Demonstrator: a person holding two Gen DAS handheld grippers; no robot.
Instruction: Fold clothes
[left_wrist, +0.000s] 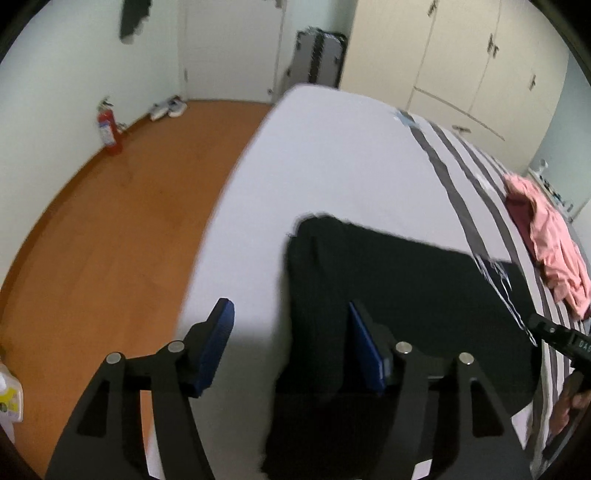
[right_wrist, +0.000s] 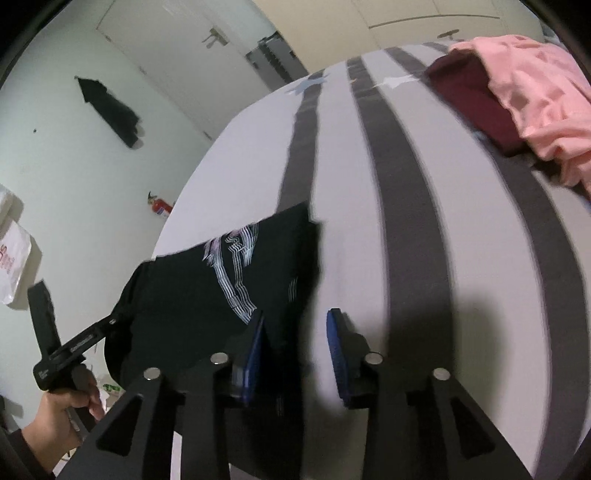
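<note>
Lying flat on white striped bed (left_wrist: 332, 155): black printed garment (left_wrist: 406, 288), left gripper (left_wrist: 291, 332) open over its left edge, gripping nothing; right gripper (right_wrist: 295, 332) partly open at its right edge, pads apart, cloth between them unpinched; pink and maroon clothes (right_wrist: 524, 92) heaped far right.

Orange-brown wood floor (left_wrist: 110, 221), pale walls (left_wrist: 55, 92), white door (left_wrist: 229, 48) w/ lever handle, cream wardrobe (left_wrist: 461, 62), red fire extinguisher (left_wrist: 109, 127) by wall, white shoes (left_wrist: 168, 107) in corner, bed (left_wrist: 332, 155) w/ grey-striped sheet, dim indoor light.
</note>
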